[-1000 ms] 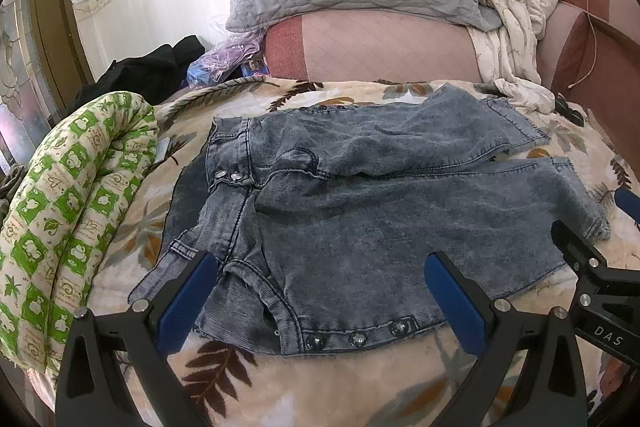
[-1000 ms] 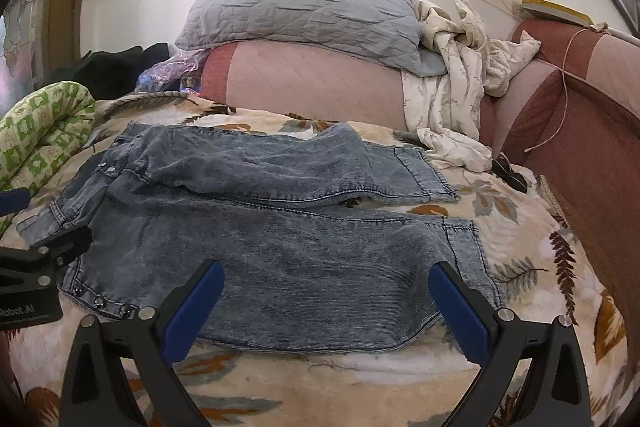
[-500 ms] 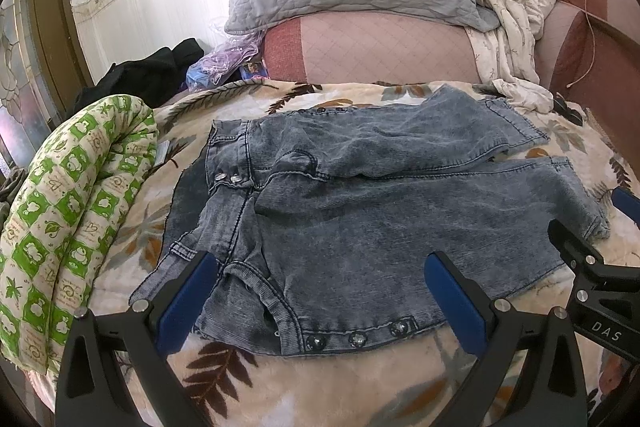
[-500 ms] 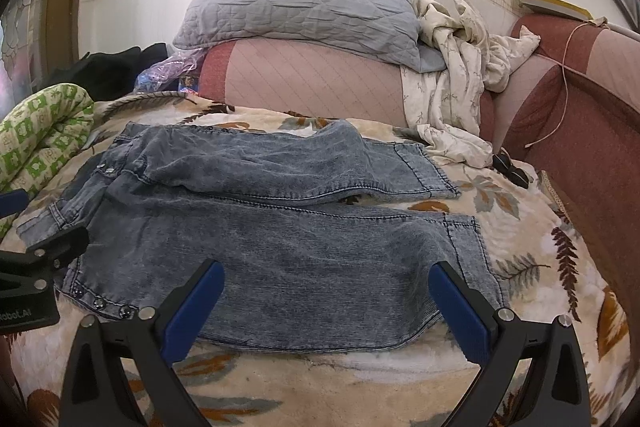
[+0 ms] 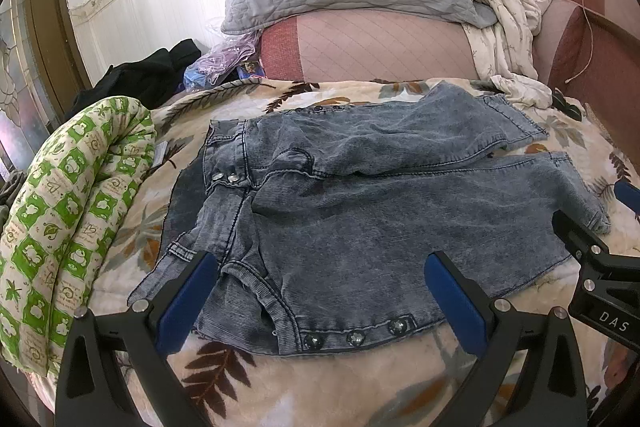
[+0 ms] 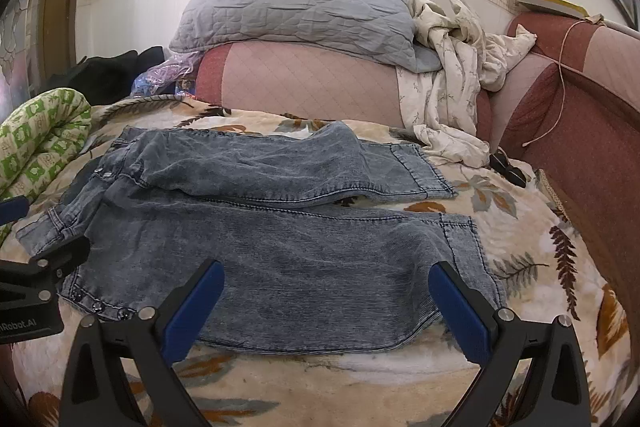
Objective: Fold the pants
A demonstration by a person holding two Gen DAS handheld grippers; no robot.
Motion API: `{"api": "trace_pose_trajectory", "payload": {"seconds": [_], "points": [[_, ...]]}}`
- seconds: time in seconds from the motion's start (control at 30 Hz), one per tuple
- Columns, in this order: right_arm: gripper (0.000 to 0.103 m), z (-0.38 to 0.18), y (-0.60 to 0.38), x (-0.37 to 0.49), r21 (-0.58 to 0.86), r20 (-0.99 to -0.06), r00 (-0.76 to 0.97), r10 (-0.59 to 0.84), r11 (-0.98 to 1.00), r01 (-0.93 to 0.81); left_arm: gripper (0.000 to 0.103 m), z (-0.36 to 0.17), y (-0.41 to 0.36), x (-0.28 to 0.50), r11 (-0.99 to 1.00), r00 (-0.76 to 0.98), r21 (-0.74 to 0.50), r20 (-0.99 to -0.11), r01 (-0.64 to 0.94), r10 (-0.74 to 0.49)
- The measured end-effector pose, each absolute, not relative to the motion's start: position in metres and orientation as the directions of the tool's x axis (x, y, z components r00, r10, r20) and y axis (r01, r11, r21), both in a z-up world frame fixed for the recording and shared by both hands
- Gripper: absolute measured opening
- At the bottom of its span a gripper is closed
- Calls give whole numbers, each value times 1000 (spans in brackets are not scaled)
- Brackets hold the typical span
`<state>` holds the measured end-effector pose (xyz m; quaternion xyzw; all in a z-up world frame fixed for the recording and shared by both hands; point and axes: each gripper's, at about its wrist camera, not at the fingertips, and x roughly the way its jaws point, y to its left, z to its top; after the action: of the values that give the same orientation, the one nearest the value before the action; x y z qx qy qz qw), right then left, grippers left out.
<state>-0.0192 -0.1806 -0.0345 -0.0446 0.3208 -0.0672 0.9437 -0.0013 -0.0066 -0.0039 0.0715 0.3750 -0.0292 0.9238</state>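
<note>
Left wrist view unchanged: both hand-held grippers [image 5: 320, 291] [image 6: 326, 301] stay spread wide, empty, over pants [image 5: 380, 219].

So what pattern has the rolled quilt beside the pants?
Green and cream squares on the rolled quilt, clearest in the left wrist view.

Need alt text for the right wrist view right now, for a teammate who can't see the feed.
Grey-blue denim pants lie spread flat and unfolded on a leaf-print blanket, waistband to the left and both leg hems to the right. The open right gripper hovers at the near leg's edge, jaws empty; a grey pillow lies on the headboard behind.
</note>
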Motion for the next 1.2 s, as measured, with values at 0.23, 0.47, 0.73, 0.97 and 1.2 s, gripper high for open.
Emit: {"api": "trace_pose_trajectory", "payload": {"seconds": [0.23, 0.47, 0.73, 0.97, 1.2], "points": [[103, -35, -182, -18, -127, -603, 782, -159, 987, 103, 103, -5, -6, -1, 988, 716, 111, -698, 110, -1], [103, -35, -186, -18, -133, -608, 778, -159, 986, 98, 103, -3, 3, 5, 990, 711, 89, -702, 113, -18], [103, -37, -218, -10, -74, -630, 758, -169, 985, 158, 103, -3, 44, 26, 998, 706, 67, -708, 18, 35], [103, -38, -236, -9, -27, -649, 743, -165, 981, 194, 103, -6, 85, 36, 993, 686, 31, -720, -118, 104], [103, -41, -255, -10, -31, -653, 734, -189, 974, 224, 103, -7, 118, 42, 976, 676, 34, -716, -216, 174]]}}
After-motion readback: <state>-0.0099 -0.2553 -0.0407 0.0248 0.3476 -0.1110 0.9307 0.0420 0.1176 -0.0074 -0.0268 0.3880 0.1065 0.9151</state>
